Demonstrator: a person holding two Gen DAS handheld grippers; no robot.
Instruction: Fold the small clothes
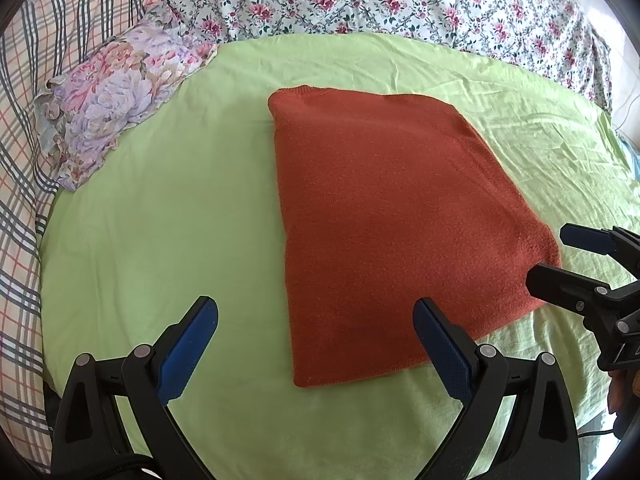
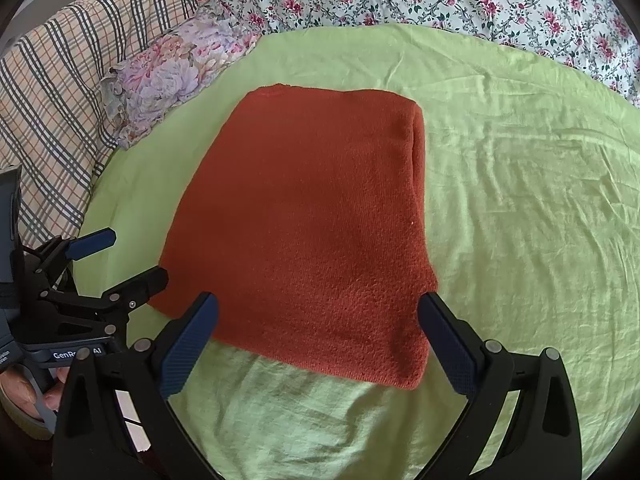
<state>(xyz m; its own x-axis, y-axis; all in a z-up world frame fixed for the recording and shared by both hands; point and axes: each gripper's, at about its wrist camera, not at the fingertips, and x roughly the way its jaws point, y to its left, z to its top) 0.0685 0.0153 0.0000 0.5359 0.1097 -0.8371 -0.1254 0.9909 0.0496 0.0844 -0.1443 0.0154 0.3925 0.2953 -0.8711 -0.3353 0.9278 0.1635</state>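
A rust-orange knitted garment [image 1: 384, 216] lies folded into a flat rectangle on the green sheet [image 1: 168, 216]; it also shows in the right wrist view [image 2: 312, 224]. My left gripper [image 1: 316, 320] is open and empty, hovering at the garment's near left corner. My right gripper [image 2: 318, 316] is open and empty, its jaws straddling the garment's near edge from above. Each gripper shows in the other's view: the right one [image 1: 548, 256] at the garment's right corner, the left one [image 2: 136, 256] at its left corner.
A purple floral pillow [image 1: 120, 100] lies at the back left. A plaid quilt [image 1: 24, 160] runs along the left side. A rose-print cover [image 1: 400, 0] is bunched along the back. The green sheet [image 2: 520, 220] stretches to the right of the garment.
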